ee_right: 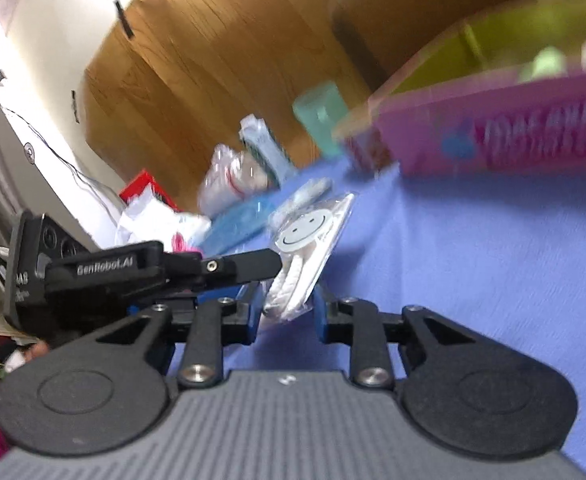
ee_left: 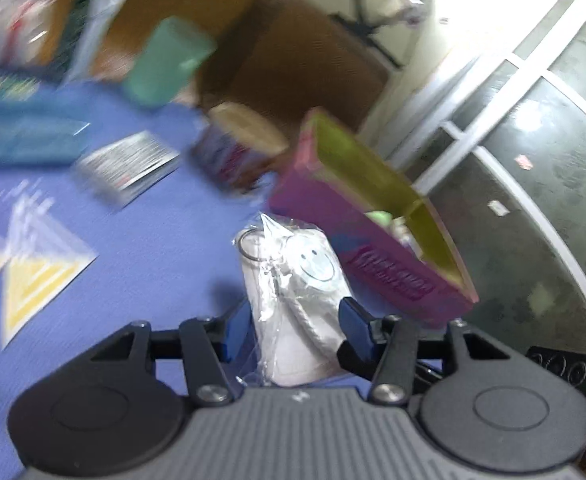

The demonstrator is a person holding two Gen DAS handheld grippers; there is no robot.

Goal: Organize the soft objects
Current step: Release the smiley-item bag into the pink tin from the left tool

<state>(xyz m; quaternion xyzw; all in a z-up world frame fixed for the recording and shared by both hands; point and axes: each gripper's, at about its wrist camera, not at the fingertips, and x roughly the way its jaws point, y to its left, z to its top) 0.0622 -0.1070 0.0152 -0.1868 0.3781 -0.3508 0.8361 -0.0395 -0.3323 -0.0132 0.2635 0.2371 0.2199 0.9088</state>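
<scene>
Both tools, left (ee_left: 295, 330) and right (ee_right: 285, 312), clamp one packet (ee_left: 293, 292).

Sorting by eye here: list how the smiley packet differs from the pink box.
The smiley packet is clear plastic around white contents; the pink box is printed card, yellow-green inside. The packet is far smaller than the box. The packet sits between the left gripper fingers, while the box rests open-topped on the blue cloth. Both have things inside them.
</scene>
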